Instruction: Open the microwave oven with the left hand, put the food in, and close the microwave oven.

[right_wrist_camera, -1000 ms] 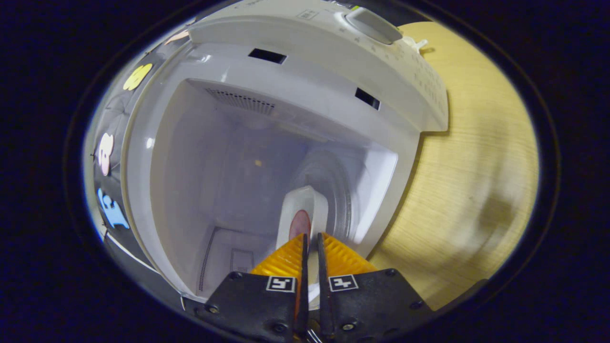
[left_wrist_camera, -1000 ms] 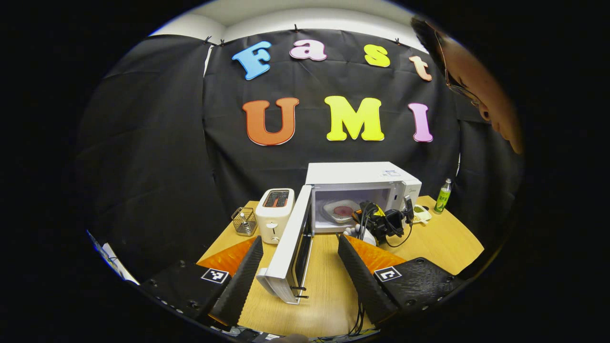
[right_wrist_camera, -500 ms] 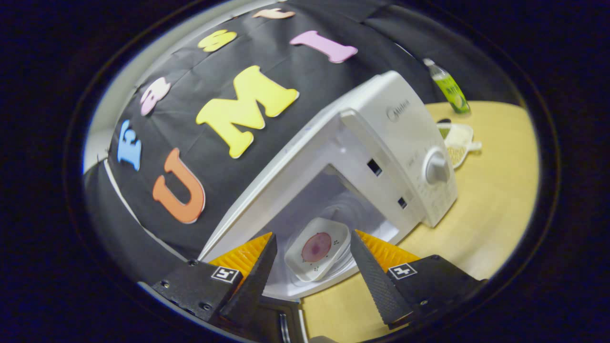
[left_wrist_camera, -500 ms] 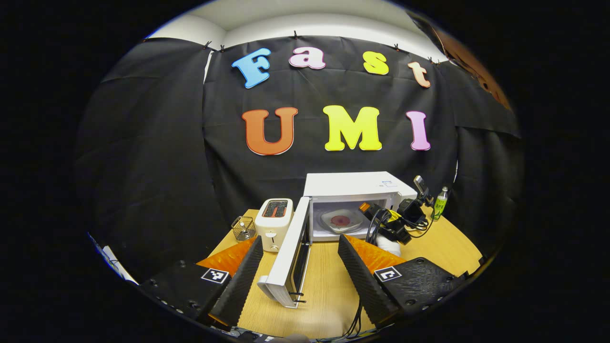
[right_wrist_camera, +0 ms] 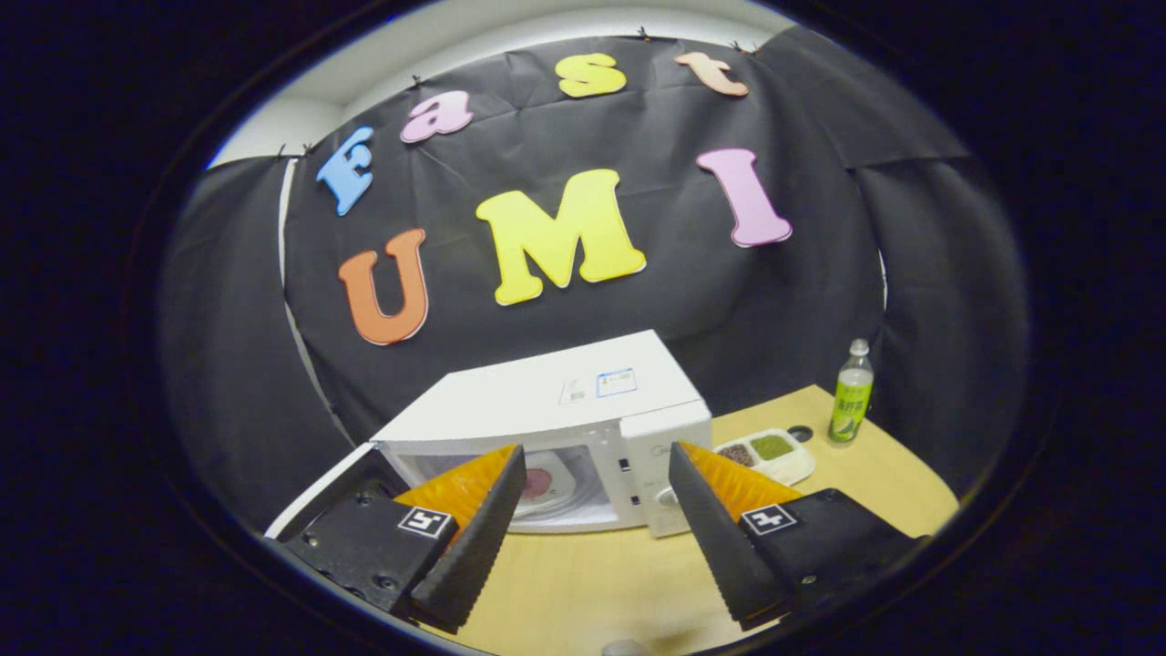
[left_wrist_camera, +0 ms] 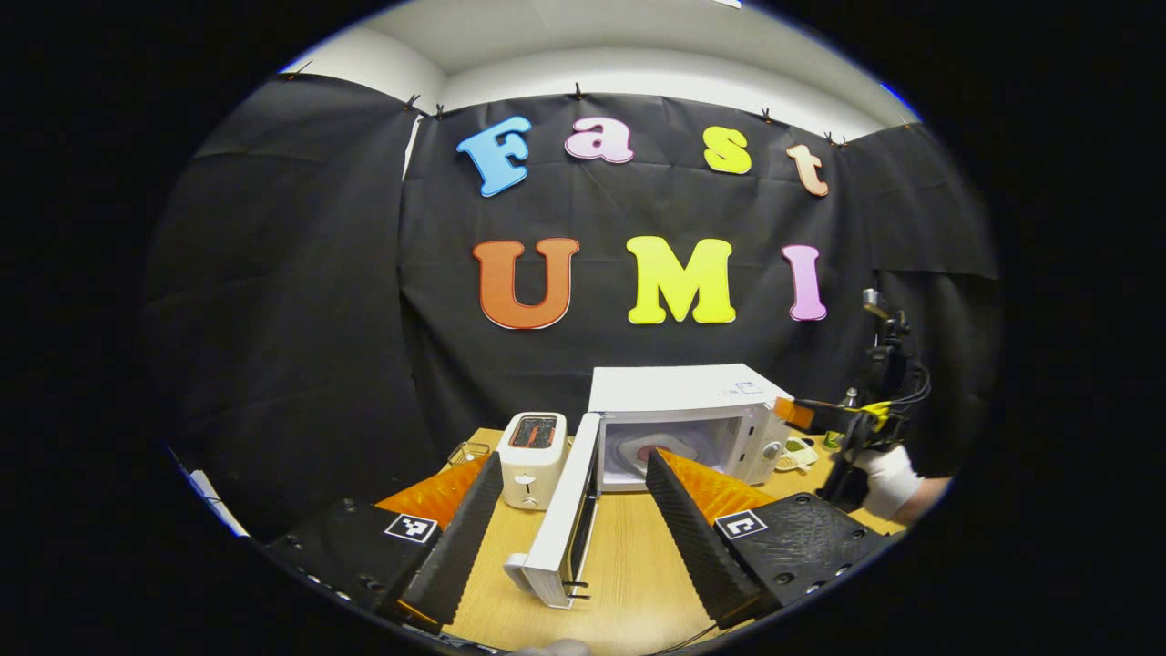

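Left tool fingers spread wide, open microwave door between them, plate of food inside microwave ahead, toaster ahead-left.

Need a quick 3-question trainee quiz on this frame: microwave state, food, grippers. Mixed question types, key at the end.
1. True or false: the white microwave oven has its door swung open.
2. Where is the white dish with the red food? A) on the wooden table B) inside the microwave C) between the right gripper's fingers
3. Fill in: the left gripper is ____ and holds nothing.

Key: 1 true. 2 B. 3 open.
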The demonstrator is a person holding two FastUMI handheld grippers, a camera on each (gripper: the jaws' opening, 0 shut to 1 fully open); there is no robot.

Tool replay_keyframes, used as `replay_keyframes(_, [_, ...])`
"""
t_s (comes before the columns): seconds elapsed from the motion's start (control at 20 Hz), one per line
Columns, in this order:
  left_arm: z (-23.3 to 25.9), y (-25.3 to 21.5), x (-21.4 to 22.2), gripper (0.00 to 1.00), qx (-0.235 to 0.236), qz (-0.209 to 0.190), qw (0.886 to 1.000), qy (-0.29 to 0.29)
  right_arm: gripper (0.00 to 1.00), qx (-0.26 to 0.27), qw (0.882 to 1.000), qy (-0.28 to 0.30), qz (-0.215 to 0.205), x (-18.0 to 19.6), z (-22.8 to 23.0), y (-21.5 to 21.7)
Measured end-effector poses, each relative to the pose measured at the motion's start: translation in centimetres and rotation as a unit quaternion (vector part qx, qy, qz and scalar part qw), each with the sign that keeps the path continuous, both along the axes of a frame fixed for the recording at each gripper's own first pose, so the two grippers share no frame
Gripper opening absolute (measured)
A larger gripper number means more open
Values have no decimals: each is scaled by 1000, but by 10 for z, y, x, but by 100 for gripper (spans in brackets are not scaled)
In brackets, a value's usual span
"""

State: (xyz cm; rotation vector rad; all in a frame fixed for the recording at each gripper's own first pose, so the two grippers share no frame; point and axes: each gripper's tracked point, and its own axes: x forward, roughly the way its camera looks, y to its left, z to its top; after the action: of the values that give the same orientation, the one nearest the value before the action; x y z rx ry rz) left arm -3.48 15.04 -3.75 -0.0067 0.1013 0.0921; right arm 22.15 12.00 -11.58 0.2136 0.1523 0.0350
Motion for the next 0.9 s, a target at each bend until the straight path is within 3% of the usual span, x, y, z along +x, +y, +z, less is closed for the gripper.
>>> replay_keyframes(0.05, [-2, 6, 1, 95, 4, 6, 1000, -2, 100, -15, 1000, 4, -2, -13, 4, -13])
replay_keyframes(0.1, [-3, 13, 2, 95, 10, 15, 1000, -4, 90, -26, 1000, 9, -3, -23, 8, -25])
replay_keyframes(0.15, [-4, 22, 2, 95, 16, 25, 1000, -7, 100, -40, 999, 11, -7, -33, 13, -37])
replay_keyframes(0.2, [-8, 29, 3, 95, 21, 33, 999, -7, 100, -53, 998, 8, -12, -43, 19, -49])
replay_keyframes(0.25, [-10, 34, 4, 95, 24, 39, 999, -7, 91, -63, 998, 4, -16, -53, 26, -59])
replay_keyframes(0.3, [-10, 39, 7, 95, 25, 40, 999, -10, 91, -68, 998, 4, -19, -64, 30, -68])
replay_keyframes(0.35, [-13, 42, 9, 95, 25, 40, 999, -9, 100, -69, 997, 4, -16, -74, 33, -71])
replay_keyframes(0.45, [-19, 52, 13, 95, 30, 45, 999, -8, 100, -88, 996, 6, -22, -94, 37, -83])
replay_keyframes(0.5, [-20, 55, 15, 95, 32, 46, 998, -10, 91, -98, 995, 6, -27, -104, 40, -89])
replay_keyframes(0.55, [-20, 58, 17, 95, 35, 48, 998, -12, 100, -105, 994, 5, -30, -114, 43, -92])
replay_keyframes(0.65, [-22, 60, 21, 95, 36, 46, 998, -17, 100, -110, 993, 3, -35, -133, 46, -96])
replay_keyframes(0.7, [-21, 61, 22, 93, 34, 45, 998, -20, 100, -111, 993, 6, -32, -140, 47, -96])
replay_keyframes(0.75, [-21, 62, 24, 90, 26, 43, 998, -22, 91, -115, 993, 12, -31, -145, 46, -98])
replay_keyframes(0.8, [-20, 61, 24, 87, 18, 37, 999, -25, 100, -117, 993, 13, -31, -150, 48, -100])
replay_keyframes(0.85, [-19, 61, 25, 83, 14, 33, 999, -29, 92, -116, 993, 10, -33, -155, 52, -102])
replay_keyframes(0.9, [-21, 61, 26, 74, 13, 29, 999, -27, 100, -114, 993, 8, -39, -158, 56, -104])
